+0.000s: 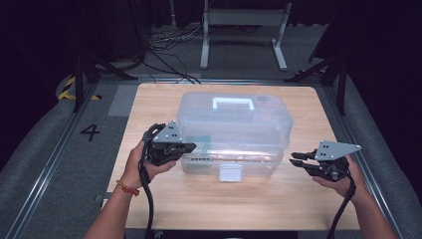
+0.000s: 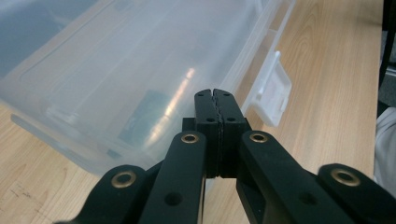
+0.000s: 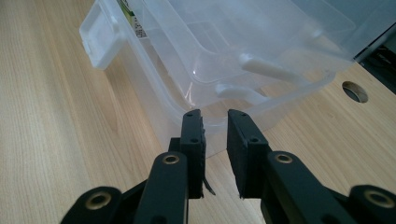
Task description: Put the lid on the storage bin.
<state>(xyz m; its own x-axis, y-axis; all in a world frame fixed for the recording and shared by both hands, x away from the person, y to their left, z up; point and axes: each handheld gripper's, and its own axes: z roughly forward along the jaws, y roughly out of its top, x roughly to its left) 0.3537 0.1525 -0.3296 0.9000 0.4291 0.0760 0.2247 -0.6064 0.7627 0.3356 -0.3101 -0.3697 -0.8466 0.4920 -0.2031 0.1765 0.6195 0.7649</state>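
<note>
A clear plastic storage box [image 1: 234, 124] with a lid and a white handle [image 1: 233, 103] stands in the middle of the wooden table [image 1: 149, 107]. Its white front latch [image 1: 231, 172] faces the person. My left gripper [image 1: 191, 147] is at the box's near left corner; in the left gripper view the box [image 2: 116, 70] and latch [image 2: 273, 91] lie just beyond my left gripper [image 2: 215, 93], whose jaws are pressed together with nothing between them. My right gripper [image 1: 294, 158] hovers just off the box's near right corner. In the right gripper view my right gripper [image 3: 215, 114] has a narrow empty gap, facing the box [image 3: 224, 46].
Something dark green lies inside the box [image 2: 144, 112]. A round cable hole [image 3: 355, 91] is cut in the table near the box's right end. Behind the table stand a white metal frame [image 1: 244, 20] and floor cables [image 1: 169, 45]. Bare wood lies in front of the box.
</note>
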